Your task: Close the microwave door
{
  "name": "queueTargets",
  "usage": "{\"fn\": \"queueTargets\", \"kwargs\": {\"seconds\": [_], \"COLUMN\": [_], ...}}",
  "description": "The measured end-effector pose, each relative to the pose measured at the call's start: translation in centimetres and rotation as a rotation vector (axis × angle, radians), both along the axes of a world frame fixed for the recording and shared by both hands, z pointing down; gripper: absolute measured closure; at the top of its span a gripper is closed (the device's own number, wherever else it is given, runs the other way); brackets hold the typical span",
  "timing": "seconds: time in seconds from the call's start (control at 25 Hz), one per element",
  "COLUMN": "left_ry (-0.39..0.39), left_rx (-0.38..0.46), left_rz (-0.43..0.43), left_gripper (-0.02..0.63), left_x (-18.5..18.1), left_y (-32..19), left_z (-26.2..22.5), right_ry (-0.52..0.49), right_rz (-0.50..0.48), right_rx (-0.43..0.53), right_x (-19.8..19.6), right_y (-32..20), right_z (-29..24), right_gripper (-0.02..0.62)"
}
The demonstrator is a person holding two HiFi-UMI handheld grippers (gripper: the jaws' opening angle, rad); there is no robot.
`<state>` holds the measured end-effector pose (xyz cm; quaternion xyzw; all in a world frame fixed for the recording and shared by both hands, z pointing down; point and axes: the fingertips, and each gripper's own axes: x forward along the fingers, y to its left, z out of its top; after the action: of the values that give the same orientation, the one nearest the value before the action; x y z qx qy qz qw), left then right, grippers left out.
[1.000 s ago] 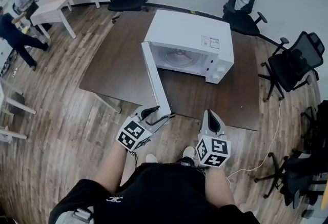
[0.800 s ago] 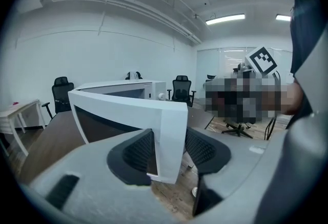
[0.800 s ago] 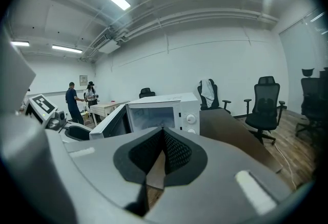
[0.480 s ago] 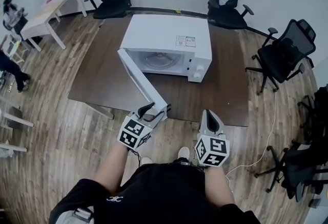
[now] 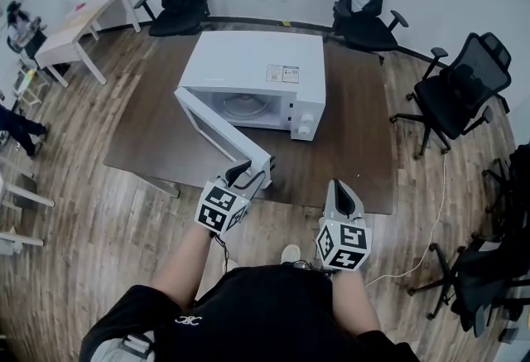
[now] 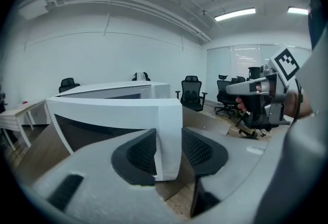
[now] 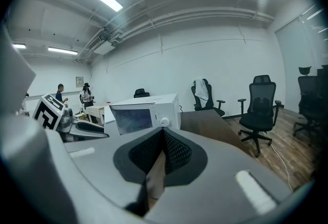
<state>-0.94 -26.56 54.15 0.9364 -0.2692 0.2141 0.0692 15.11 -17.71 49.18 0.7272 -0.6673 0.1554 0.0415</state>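
Head view: nearest to the person, the right tool [image 5: 340,189] hangs empty with its jaws together. A little further, the left tool [image 5: 248,173] is closing its jaws on the free edge of the microwave door [image 5: 217,128], and its pads seem to touch both faces. Compared with a second ago, the door stands at a smaller angle to the microwave [image 5: 248,62], which sits on the brown surface [image 5: 356,137]. The cavity is still open, so I judge the task about half done: the door must swing further until it latches.
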Motion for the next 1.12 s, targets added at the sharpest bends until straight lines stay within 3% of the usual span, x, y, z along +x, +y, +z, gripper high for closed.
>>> {"fn": "queueTargets", "kwargs": {"seconds": [0.68, 1.12], "left_ry": [0.042, 0.045], "left_rx": [0.01, 0.019], "left_rz": [-0.105, -0.147], "left_gripper": [0.459, 0.463], "left_x": [8.3, 11.0], "left_y": [-8.0, -12.8], "left_z": [-0.1, -0.4], "right_ry": [-0.012, -0.023], "right_rz": [-0.009, -0.01], "right_rx": [0.028, 0.027], "right_x": [8.1, 11.3], "right_y": [-5.7, -9.8], "right_z": [0.4, 0.4], "right_gripper": [0.588, 0.588]}}
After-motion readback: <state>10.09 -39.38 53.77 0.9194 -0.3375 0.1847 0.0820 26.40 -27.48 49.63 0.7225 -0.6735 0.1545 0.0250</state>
